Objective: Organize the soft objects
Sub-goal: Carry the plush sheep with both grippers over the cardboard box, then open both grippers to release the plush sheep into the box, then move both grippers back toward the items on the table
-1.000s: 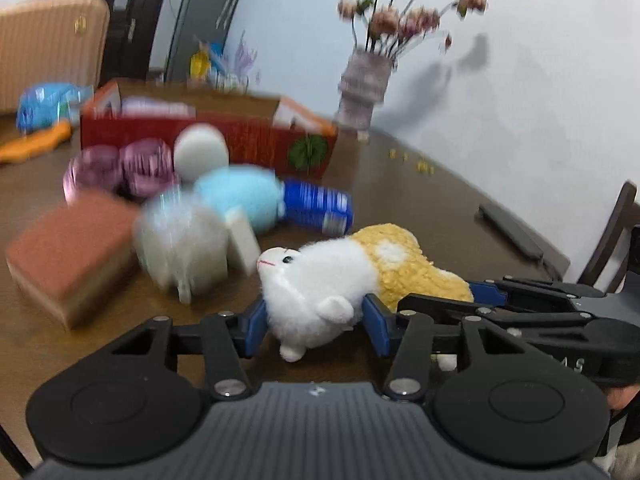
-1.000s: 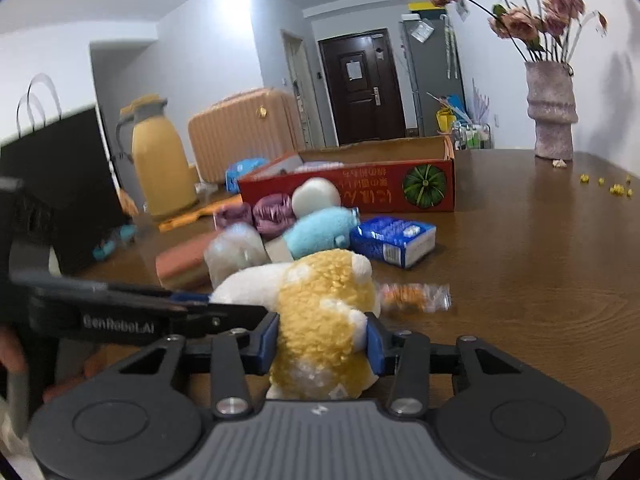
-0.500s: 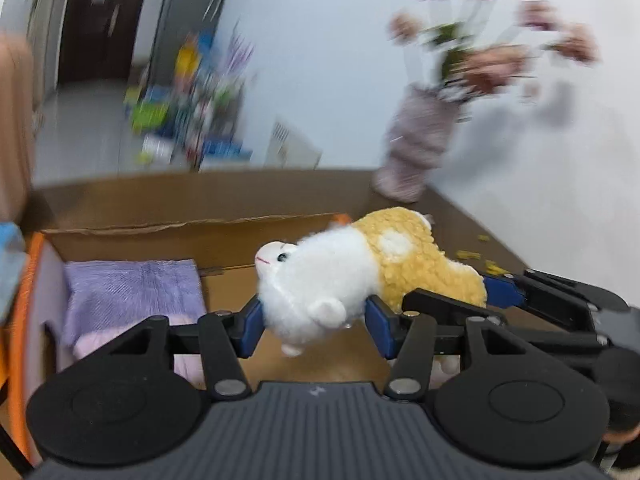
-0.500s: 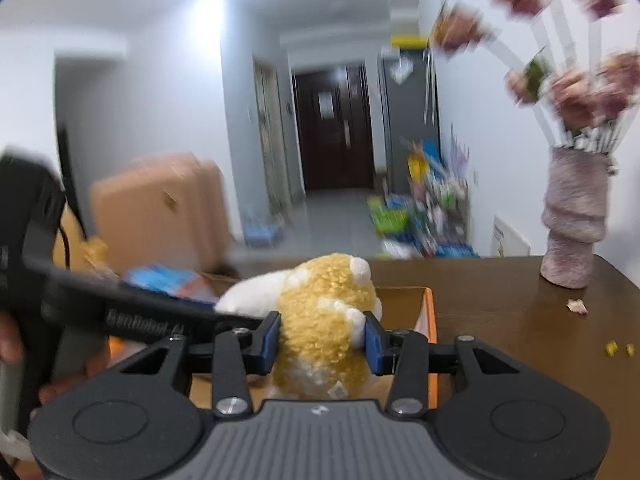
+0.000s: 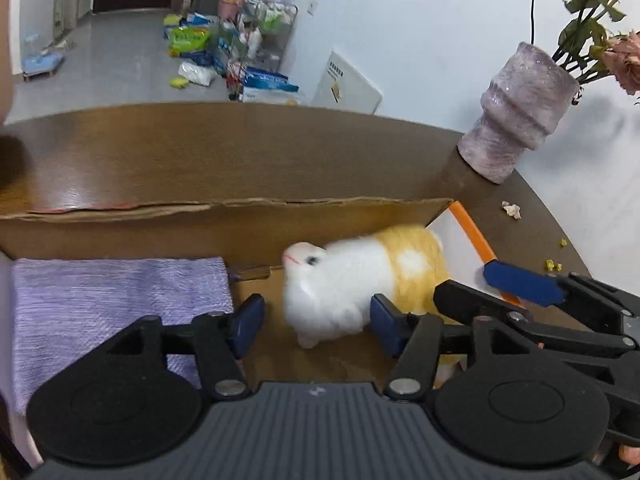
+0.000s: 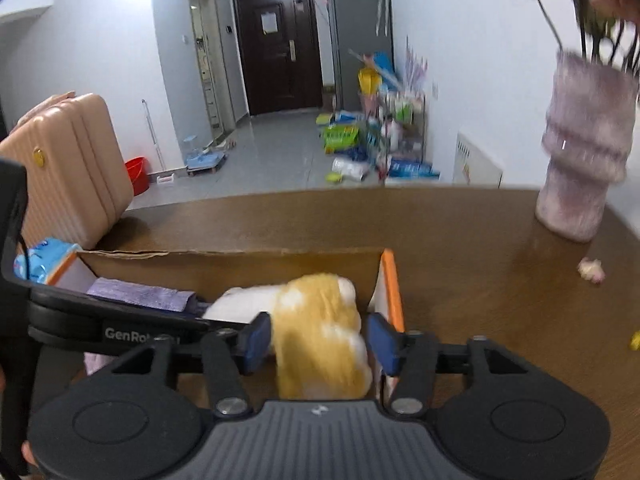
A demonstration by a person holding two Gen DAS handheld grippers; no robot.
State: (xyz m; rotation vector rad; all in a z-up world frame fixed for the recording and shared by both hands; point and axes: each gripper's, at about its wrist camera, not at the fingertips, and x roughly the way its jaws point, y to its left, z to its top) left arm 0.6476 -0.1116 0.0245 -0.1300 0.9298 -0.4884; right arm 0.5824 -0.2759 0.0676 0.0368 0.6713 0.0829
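Note:
A white and yellow plush toy [image 5: 344, 284] lies blurred inside the cardboard box [image 5: 240, 220], near its right end. My left gripper [image 5: 316, 326] straddles the toy's white head; its jaws are opening, and a gap shows at the left pad. In the right wrist view my right gripper [image 6: 318, 342] straddles the yellow body [image 6: 320, 336]. Its jaws are opening too, and the pads stand just clear of the fur. The right gripper [image 5: 464, 280] also reaches in from the right in the left wrist view. A folded purple towel [image 5: 120, 300] fills the box's left half.
The box [image 6: 240, 268] stands on a brown wooden table [image 5: 200, 152]. A pinkish vase [image 5: 516, 132] with flowers is on the table's far right, with petals and yellow crumbs [image 5: 554, 266] scattered near it. A peach suitcase [image 6: 68, 168] and a blue packet [image 6: 44, 260] lie left of the box.
Both grippers carried the plush toy from the cluttered table over and into the box. Both pairs of jaws have since widened, and the toy has sunk lower between them.

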